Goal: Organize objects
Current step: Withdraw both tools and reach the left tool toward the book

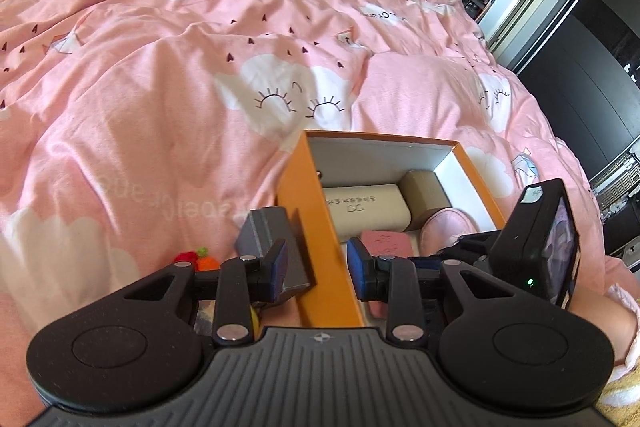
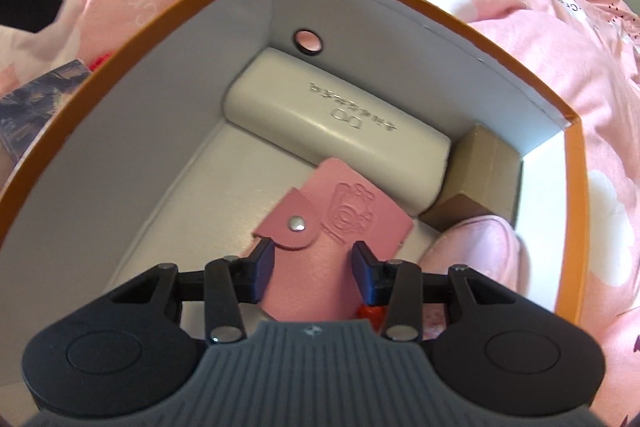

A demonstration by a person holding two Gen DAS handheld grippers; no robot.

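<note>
An orange box (image 1: 298, 187) (image 2: 180, 9) with a white inside lies on the pink bed. In it are a white glasses case (image 2: 340, 131) (image 1: 366, 209), a brown carton (image 2: 476, 171) (image 1: 426, 193), a pink round pouch (image 2: 476, 251) (image 1: 448, 231) and a pink snap wallet (image 2: 332, 223) (image 1: 386, 243). My right gripper (image 2: 314, 267) is inside the box, open, its fingers either side of the wallet. My left gripper (image 1: 318, 267) is open and straddles the box's left wall. A grey-blue box (image 1: 266, 231) lies just left of it.
The pink quilt (image 1: 180, 87) covers the bed. Small red, green and orange items (image 1: 196, 257) lie by the grey-blue box. The right gripper's body (image 1: 536, 243) shows at the box's right side. An open door and dark wardrobe (image 1: 580, 59) are at the far right.
</note>
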